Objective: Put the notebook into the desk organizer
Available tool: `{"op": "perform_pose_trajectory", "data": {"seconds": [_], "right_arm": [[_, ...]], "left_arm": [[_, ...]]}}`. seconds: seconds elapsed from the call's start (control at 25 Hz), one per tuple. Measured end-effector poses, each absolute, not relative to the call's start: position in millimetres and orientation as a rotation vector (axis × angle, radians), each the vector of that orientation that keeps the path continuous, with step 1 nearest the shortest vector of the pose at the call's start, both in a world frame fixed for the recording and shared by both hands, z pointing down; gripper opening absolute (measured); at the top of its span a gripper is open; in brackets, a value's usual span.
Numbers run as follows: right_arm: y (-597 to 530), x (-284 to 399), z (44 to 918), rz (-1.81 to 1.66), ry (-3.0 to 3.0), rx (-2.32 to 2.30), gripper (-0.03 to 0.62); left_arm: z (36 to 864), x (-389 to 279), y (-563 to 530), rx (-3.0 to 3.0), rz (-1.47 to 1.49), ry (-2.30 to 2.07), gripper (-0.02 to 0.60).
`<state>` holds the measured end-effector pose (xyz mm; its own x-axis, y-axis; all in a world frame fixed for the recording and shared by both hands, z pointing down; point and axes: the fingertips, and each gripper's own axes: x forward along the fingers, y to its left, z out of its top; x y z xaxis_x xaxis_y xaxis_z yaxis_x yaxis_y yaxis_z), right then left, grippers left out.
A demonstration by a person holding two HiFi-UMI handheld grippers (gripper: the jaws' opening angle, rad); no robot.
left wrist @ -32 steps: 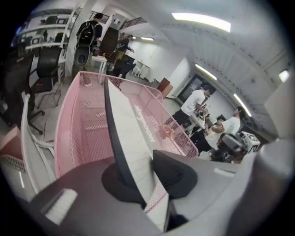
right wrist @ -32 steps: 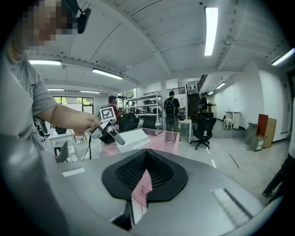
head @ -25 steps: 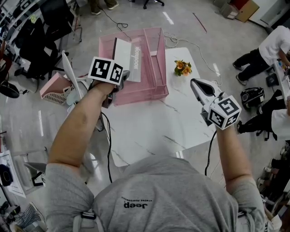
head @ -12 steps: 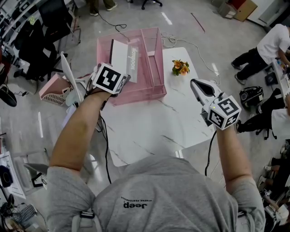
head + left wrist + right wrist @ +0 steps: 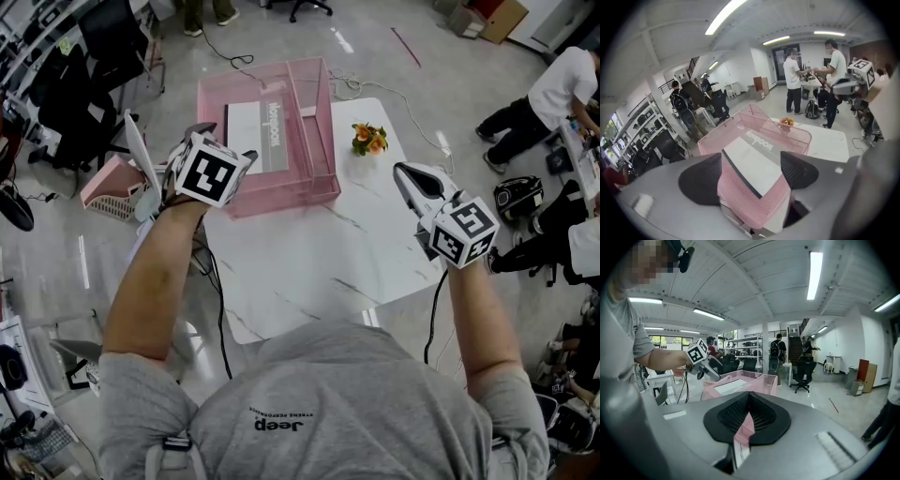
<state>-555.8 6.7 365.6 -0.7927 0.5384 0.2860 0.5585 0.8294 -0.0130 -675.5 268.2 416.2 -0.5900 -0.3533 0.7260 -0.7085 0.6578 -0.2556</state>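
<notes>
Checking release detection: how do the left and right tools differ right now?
Jaws: the left tool's stand apart, having just been opening, gripping nothing, with the organizer's corner in the gap; the right tool's are together, empty.
Place: the left tool is at the organizer's near left corner, by the notebook inside; the right tool hangs over the table's right edge.
Shared: each carries a marker cube; neither holds anything.

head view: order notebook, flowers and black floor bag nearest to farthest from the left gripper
From the left gripper, whose jaws have just been opening and grip nothing:
1. notebook, in the pink organizer, right beside it
2. flowers, on the table, to the right
3. black bag, on the floor, far right
</notes>
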Motion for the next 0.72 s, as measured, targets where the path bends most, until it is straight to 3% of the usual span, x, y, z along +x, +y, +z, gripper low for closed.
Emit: {"op": "perform_pose_trajectory", "data": {"seconds": [0.4, 0.72], "right_arm": [[-18.7, -531.2, 348.4, -0.097, -2.79, -0.774, 0.002], [-70.8, -481.4, 329.4, -0.09, -2.877, -0.612, 0.002]], "left_arm": [[356.2, -633.4, 182.4, 1.224, 0.459, -2.442, 0.416], [325.3, -561.4, 78.5, 1.671, 0.195, -2.422, 0.279]]}}
